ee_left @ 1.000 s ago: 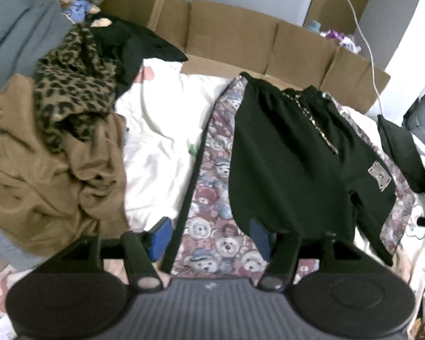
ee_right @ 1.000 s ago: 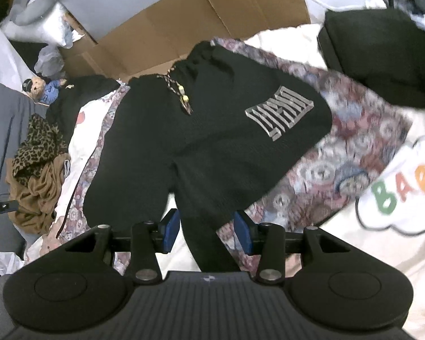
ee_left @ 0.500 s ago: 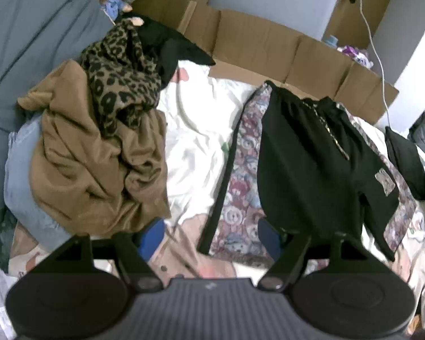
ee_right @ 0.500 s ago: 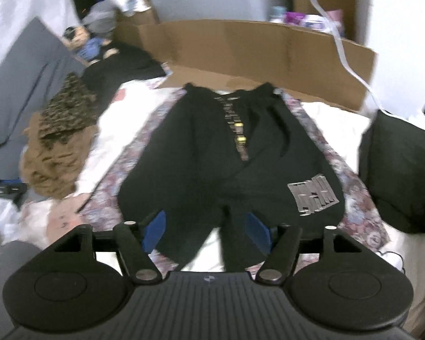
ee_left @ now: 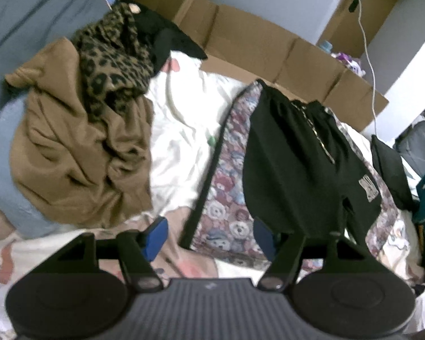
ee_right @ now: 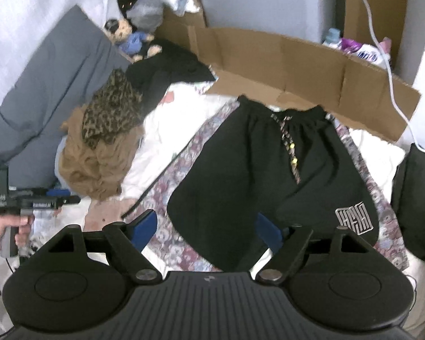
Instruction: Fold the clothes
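Black shorts [ee_left: 297, 164] [ee_right: 269, 175] with a grey logo and a patterned drawstring lie spread flat on a teddy-bear print cloth [ee_left: 226, 187] [ee_right: 181, 170] on the bed. High above the shorts' hem, my right gripper [ee_right: 206, 229] is opening its jaws, and nothing is between the blue pads [ee_right: 144, 225]. My left gripper [ee_left: 209, 236] hovers over the cloth's left edge with its jaws closing on nothing. In the right wrist view the left gripper [ee_right: 36, 198] appears far left, held by a hand.
A pile of clothes lies at the left: a brown garment [ee_left: 70, 155], a leopard-print one [ee_left: 113, 56], a black one [ee_left: 167, 36]. Cardboard sheets [ee_right: 297, 65] line the far edge. A dark folded item [ee_right: 416, 198] sits at the right, and a plush bear [ee_right: 127, 36] lies on a grey cushion.
My right gripper has risen away from the shorts, rolled, and spread its jaws wider. My left gripper has drifted sideways, bringing more of the clothes pile into view.
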Action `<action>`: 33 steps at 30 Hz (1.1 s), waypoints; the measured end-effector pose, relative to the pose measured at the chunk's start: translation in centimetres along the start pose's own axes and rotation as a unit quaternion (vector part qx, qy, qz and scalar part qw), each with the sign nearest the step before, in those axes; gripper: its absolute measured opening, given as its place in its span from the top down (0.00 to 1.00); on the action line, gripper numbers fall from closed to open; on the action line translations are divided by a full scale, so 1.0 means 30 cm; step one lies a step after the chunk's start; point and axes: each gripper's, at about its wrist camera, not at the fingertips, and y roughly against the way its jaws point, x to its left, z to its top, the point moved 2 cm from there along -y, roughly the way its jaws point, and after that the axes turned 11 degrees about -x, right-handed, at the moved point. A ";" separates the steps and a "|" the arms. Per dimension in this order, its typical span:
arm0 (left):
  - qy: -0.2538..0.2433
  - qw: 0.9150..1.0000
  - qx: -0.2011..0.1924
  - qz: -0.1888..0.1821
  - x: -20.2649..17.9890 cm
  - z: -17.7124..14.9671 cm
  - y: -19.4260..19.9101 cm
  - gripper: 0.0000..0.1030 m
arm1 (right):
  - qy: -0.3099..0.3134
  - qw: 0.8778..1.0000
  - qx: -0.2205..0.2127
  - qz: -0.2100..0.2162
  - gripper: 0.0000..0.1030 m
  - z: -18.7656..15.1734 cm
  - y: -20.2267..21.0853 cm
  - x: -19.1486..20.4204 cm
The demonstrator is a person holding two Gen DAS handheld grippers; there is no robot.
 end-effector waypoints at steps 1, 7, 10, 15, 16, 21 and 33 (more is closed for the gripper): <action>0.000 1.000 0.005 -0.003 0.000 -0.005 -0.020 0.35 | 0.007 1.000 0.007 0.001 0.20 -0.017 -0.015 0.011; 0.000 0.999 0.044 -0.007 -0.002 -0.024 -0.148 0.40 | 0.053 0.997 0.058 -0.015 0.20 -0.130 -0.116 0.047; -0.001 0.998 0.066 -0.005 -0.007 -0.017 -0.203 0.40 | 0.059 0.996 0.071 -0.010 0.20 -0.148 -0.132 0.043; -0.043 0.994 0.100 -0.010 -0.030 0.003 -0.308 0.40 | 0.047 0.997 0.065 -0.013 0.20 -0.129 -0.136 0.023; -0.044 0.993 0.107 -0.011 -0.027 0.006 -0.329 0.40 | 0.046 0.997 0.064 -0.013 0.20 -0.126 -0.139 0.020; -0.043 0.991 0.127 -0.015 -0.018 0.026 -0.412 0.44 | 0.048 0.997 0.066 -0.011 0.20 -0.131 -0.164 0.007; -0.021 0.987 0.161 -0.006 -0.006 -0.004 -0.525 0.46 | 0.033 0.996 0.078 -0.004 0.20 -0.150 -0.195 -0.036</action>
